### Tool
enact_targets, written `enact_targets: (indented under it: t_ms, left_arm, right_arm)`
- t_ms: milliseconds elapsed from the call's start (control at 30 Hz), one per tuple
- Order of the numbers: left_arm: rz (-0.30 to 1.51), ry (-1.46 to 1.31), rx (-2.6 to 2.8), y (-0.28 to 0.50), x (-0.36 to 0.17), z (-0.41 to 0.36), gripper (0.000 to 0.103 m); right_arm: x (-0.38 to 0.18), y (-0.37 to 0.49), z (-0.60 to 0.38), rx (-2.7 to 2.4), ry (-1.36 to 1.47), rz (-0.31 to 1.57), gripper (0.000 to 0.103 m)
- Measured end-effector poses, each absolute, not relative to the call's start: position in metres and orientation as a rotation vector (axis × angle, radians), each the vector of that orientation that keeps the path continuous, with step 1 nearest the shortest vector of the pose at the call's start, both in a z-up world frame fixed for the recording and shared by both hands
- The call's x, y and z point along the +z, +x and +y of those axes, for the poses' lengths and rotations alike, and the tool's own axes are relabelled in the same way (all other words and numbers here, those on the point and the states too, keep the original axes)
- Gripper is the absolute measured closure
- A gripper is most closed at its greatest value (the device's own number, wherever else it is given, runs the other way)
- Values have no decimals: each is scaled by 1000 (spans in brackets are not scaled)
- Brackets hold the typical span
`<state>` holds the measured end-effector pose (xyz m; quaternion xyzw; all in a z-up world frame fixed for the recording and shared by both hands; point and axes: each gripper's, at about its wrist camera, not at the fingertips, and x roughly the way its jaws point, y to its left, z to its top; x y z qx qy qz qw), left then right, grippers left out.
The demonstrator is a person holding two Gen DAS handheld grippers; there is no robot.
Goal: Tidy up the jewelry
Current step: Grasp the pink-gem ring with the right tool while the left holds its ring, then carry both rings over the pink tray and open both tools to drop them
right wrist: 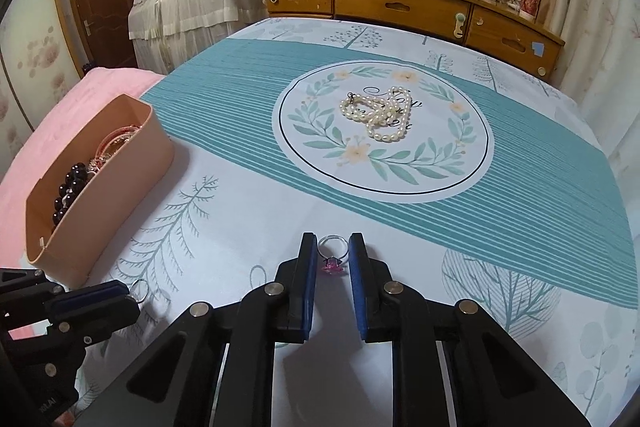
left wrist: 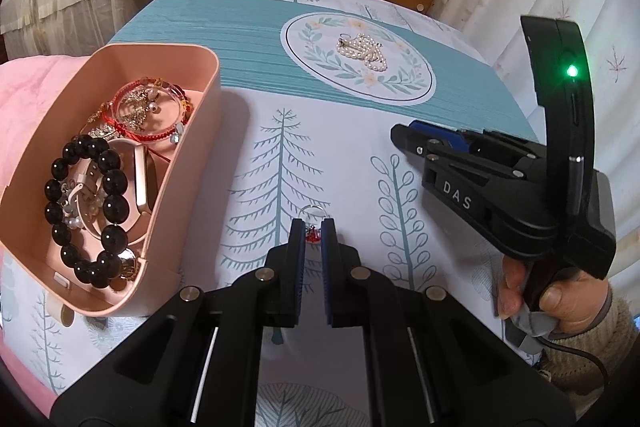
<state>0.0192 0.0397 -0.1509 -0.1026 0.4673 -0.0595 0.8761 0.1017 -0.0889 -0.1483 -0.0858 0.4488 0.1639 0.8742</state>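
My left gripper (left wrist: 313,225) is shut on a thin silver ring with a red stone (left wrist: 312,234), just above the printed bedsheet. The right wrist view shows that gripper (right wrist: 125,294) at the lower left, with the ring's band (right wrist: 139,289) sticking out of its tip. My right gripper (right wrist: 332,247) stands shut on a silver ring with a pink stone (right wrist: 332,263), both pads against the band. Seen from the left wrist, the right gripper (left wrist: 408,137) is side-on and its ring is hidden. A pearl necklace (left wrist: 364,51) (right wrist: 380,115) lies heaped in the round leaf print.
A pink box (left wrist: 208,99) (right wrist: 120,187) at the left holds a black bead bracelet (left wrist: 116,207), red bangles and several other pieces. A pink blanket (right wrist: 80,99) lies beyond it. A wooden dresser (right wrist: 400,7) runs along the far end of the bed.
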Motion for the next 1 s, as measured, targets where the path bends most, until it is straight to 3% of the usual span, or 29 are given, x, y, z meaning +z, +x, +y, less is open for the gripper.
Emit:
enact_targets:
  t_ms: [233,700,867,1000]
  left_arm:
    - [904,-231,-117,10,-122,49,97]
    - [705,-247,192,-17,-17,163,97]
    - [728,-292,191,-20,-13,189,97]
    - [783,-303,185,-16,-30,195,97]
  right_arm:
    - [-130,92,-89,385,-138,922,87]
    - [-4,66,-13,718,-14,805,87]
    - [13,73,28,776,-5,815,87]
    - [-4,88,57,791,1,897,87]
